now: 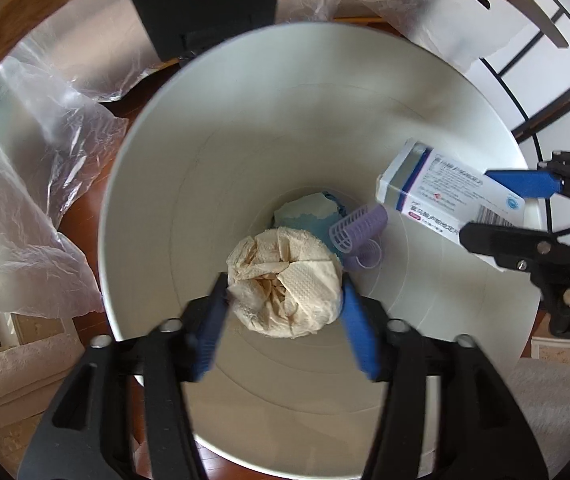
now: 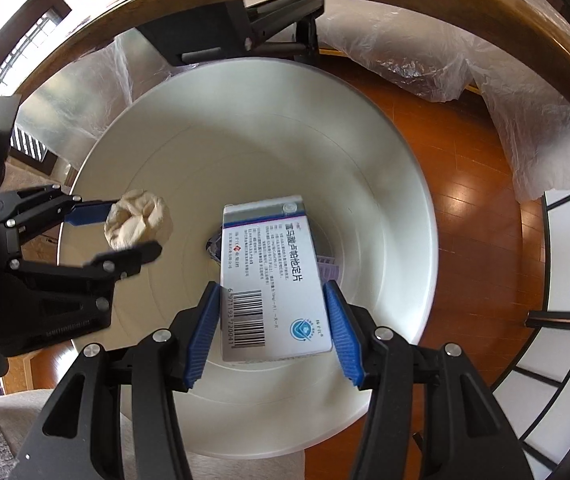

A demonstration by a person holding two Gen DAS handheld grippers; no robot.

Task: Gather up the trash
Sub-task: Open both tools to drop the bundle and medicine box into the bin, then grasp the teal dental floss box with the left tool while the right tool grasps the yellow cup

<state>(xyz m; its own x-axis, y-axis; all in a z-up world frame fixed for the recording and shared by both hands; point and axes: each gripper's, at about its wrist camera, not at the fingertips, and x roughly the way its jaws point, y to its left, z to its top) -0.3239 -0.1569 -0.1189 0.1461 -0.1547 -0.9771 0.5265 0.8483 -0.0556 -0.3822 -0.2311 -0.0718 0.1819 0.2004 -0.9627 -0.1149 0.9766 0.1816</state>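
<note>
Both grippers hang over the white bin [image 1: 157,184], pointing almost straight down into it. The left gripper [image 1: 283,296] has a crumpled ball of tissue [image 1: 285,280] between its blue pads [image 1: 355,320] — the jaws stand partly apart, the left pad is smeared by blur, and whether either pad presses on the paper cannot be made out. In the right wrist view the same tissue ball [image 2: 139,220] sits at that gripper's fingertips, above the bin's inner wall.

The right gripper [image 2: 273,312] straddles a white and purple medicine box [image 2: 273,276], barcode end nearest the camera. Its jaws are partly open, with a slim gap showing at each pad, so the hold looks loose at best. From the left wrist camera the box [image 1: 441,196] juts in over the bin's right rim, its far end hidden behind the black fingers.

Down at the bottom lie two lilac hair rollers [image 1: 359,226] and something pale blue [image 1: 309,216], mostly covered by the tissue and hard to identify. Clear plastic sheeting [image 2: 425,60] is crumpled on the wooden floor [image 2: 477,208] around the bin.
</note>
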